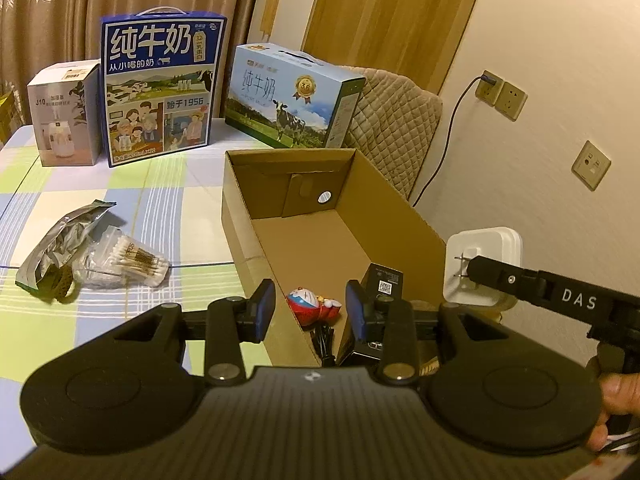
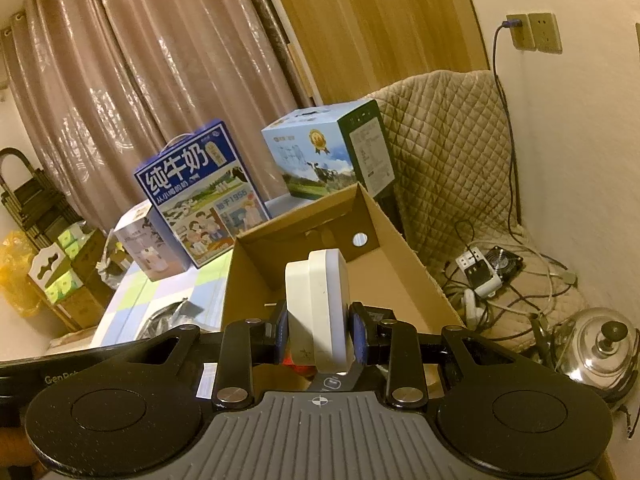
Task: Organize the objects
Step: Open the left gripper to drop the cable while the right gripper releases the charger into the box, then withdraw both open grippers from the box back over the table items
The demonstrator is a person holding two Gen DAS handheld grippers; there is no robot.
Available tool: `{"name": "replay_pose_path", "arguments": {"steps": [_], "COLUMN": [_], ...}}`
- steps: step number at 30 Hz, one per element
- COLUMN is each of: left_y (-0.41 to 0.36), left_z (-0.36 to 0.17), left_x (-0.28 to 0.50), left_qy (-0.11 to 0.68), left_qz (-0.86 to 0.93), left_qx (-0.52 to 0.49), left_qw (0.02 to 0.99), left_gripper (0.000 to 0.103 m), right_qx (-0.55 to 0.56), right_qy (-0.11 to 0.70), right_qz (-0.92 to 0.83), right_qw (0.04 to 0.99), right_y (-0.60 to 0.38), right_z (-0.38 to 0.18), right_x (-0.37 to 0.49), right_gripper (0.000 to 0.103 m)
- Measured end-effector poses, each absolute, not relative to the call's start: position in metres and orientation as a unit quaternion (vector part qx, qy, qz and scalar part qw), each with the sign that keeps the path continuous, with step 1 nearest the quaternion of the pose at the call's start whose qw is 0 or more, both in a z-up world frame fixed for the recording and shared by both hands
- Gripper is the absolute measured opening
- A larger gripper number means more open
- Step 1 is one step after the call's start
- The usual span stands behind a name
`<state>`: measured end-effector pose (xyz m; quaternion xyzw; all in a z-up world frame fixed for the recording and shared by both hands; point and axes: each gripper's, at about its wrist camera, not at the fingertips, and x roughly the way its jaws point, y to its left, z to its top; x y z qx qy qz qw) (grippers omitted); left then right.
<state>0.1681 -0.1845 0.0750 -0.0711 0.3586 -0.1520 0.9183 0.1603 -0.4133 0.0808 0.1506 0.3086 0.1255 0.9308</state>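
Closest to you, your right gripper (image 2: 320, 334) is clamped on a white plug adapter (image 2: 320, 308), its blue pads (image 2: 359, 336) pressing both flat sides; the adapter stands on edge between them. From the left wrist view the same adapter (image 1: 482, 264) shows its two metal prongs facing you, held above the right rim of the open cardboard box (image 1: 400, 216), with your right hand (image 1: 616, 408) gripping the handle at the frame's edge.

Your left gripper (image 1: 310, 312) hangs with its jaws moderately apart and nothing between them, poised over the near left wall of the box. Below that gap, inside the box, lie a small red and blue cartoon figure (image 1: 314, 306), a black carton with a QR code (image 1: 384, 280) and a dark cable (image 1: 324, 344).

Outside the box, to the left on the checked tablecloth (image 1: 168, 188), a crumpled foil pouch (image 1: 64, 240) touches a clear pack of cotton swabs (image 1: 128, 260). At the far edge of the table stand a white humidifier box (image 1: 66, 116), a tall blue milk carton case (image 1: 160, 88) and a lighter blue milk case (image 1: 292, 96). A quilted chair cover (image 2: 440, 152) rises behind the box, with cables, a power strip (image 2: 480, 272) and a steel kettle (image 2: 600, 344) to its right.
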Motion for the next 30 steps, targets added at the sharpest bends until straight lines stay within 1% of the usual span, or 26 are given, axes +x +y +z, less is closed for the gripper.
{"name": "replay_pose_path", "arguments": {"steps": [8, 9, 10, 11, 12, 21, 30], "left_y": [-0.184, -0.184, -0.184, -0.183, -0.183, -0.176, -0.165], "left_z": [0.075, 0.075, 0.075, 0.075, 0.075, 0.077, 0.084], "left_x": [0.168, 0.168, 0.168, 0.168, 0.168, 0.162, 0.149], "left_qy": [0.358, 0.358, 0.359, 0.359, 0.359, 0.355, 0.347], "left_qz": [-0.152, -0.152, -0.151, -0.150, -0.149, -0.145, -0.141], "left_qx": [-0.074, -0.074, -0.075, -0.075, -0.076, -0.082, -0.083], "left_qw": [0.918, 0.918, 0.918, 0.918, 0.918, 0.920, 0.923], "left_gripper": [0.036, 0.036, 0.037, 0.038, 0.038, 0.042, 0.045], "right_qx": [0.180, 0.184, 0.188, 0.193, 0.201, 0.207, 0.196], "right_qy": [0.299, 0.297, 0.297, 0.295, 0.291, 0.297, 0.292], "right_qz": [0.125, 0.123, 0.117, 0.110, 0.105, 0.106, 0.111], "right_qw": [0.929, 0.929, 0.929, 0.929, 0.930, 0.926, 0.929], "right_y": [-0.423, -0.425, -0.427, -0.430, -0.432, -0.437, -0.427], "right_z": [0.076, 0.076, 0.076, 0.076, 0.075, 0.075, 0.087], "right_x": [0.165, 0.166, 0.167, 0.167, 0.166, 0.155, 0.140], "right_gripper": [0.029, 0.037, 0.053, 0.060, 0.063, 0.063, 0.063]}}
